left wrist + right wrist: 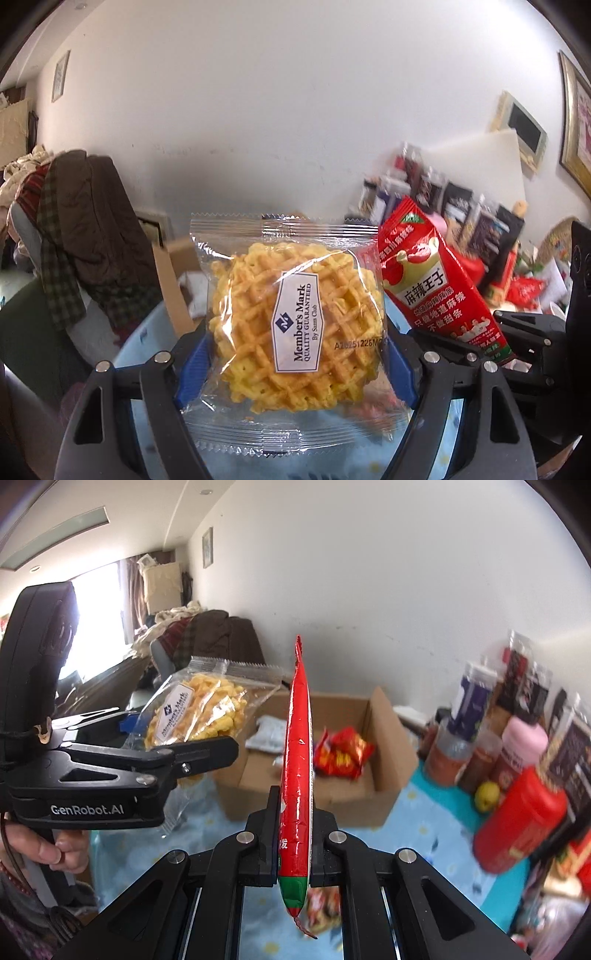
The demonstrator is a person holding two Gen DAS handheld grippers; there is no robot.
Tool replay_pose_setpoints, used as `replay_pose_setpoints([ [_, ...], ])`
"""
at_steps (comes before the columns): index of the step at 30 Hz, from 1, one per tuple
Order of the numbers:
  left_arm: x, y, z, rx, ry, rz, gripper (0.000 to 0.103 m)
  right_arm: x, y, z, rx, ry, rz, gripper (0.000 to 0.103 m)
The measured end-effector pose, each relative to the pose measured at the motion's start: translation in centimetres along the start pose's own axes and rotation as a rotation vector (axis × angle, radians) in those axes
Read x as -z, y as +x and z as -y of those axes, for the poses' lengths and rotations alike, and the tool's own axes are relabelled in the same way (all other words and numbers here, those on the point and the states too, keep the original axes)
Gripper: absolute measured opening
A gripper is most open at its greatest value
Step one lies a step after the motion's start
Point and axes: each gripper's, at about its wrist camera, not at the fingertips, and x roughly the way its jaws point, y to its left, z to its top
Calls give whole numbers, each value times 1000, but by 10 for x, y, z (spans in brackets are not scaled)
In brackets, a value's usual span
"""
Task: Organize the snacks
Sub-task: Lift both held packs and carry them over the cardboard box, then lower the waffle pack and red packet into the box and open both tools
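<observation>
My left gripper (295,354) is shut on a clear-wrapped Member's Mark waffle cookie (295,321), held up in the air; the cookie also shows in the right wrist view (199,709), with the left gripper (207,746) at the left. My right gripper (293,830) is shut on a red spicy-strip packet (297,760), held upright and edge-on above the table; this packet shows in the left wrist view (436,284) just right of the cookie. An open cardboard box (384,746) stands beyond both grippers and holds red snack packets (343,753) and a white packet (267,734).
Jars, bottles and dark boxes (517,731) crowd the right side, with a red canister (517,819) and a yellow fruit (487,794). The table has a light blue patterned cloth (424,834). A chair with draped clothes (81,229) stands at the left by the white wall.
</observation>
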Motion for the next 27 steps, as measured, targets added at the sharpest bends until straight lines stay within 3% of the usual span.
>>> replay_pose_setpoints([
  [6, -39, 27, -11, -31, 22, 48, 80, -35, 27, 18, 7, -9, 36, 9],
  [15, -77, 78, -35, -96, 32, 41, 80, -75, 87, 46, -6, -13, 19, 9],
  [27, -84, 161, -68, -177, -7, -138, 80, -86, 159, 66, -34, 14, -130, 9],
])
